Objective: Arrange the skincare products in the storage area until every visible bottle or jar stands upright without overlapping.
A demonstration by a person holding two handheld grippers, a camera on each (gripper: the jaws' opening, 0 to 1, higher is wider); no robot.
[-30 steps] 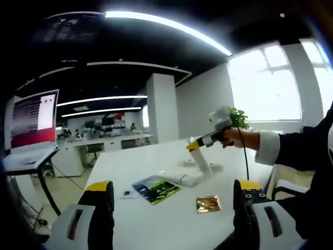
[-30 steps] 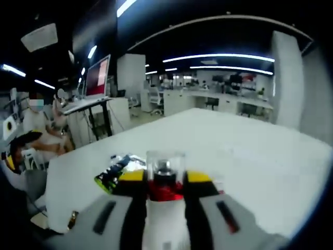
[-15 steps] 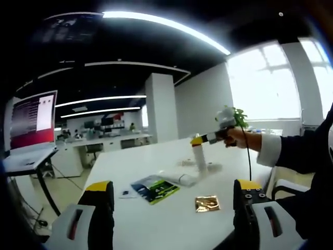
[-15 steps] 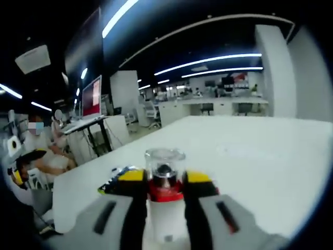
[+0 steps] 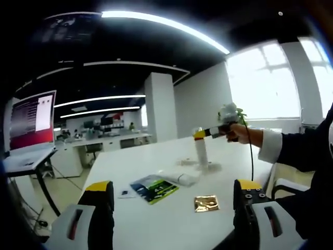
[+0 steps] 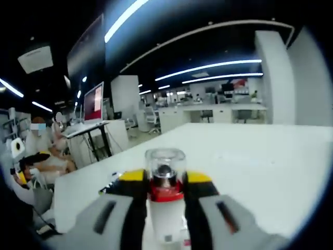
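White table surface (image 5: pixel 156 219) carries several skincare items. In the left gripper view, the left gripper (image 5: pixel 171 219) has its two yellow-tipped jaws wide apart with nothing between them. Beyond it lie a green and dark flat sachet (image 5: pixel 154 188), a small gold foil packet (image 5: pixel 206 202) and a white tube lying on its side (image 5: pixel 179 178). Farther away, the right gripper (image 5: pixel 200 135), held by a hand (image 5: pixel 240 133), grips the top of a white bottle with a red collar and clear cap (image 5: pixel 201 154), which stands upright on the table. In the right gripper view, that gripper (image 6: pixel 165 179) is closed on the bottle (image 6: pixel 165 208) just below the cap.
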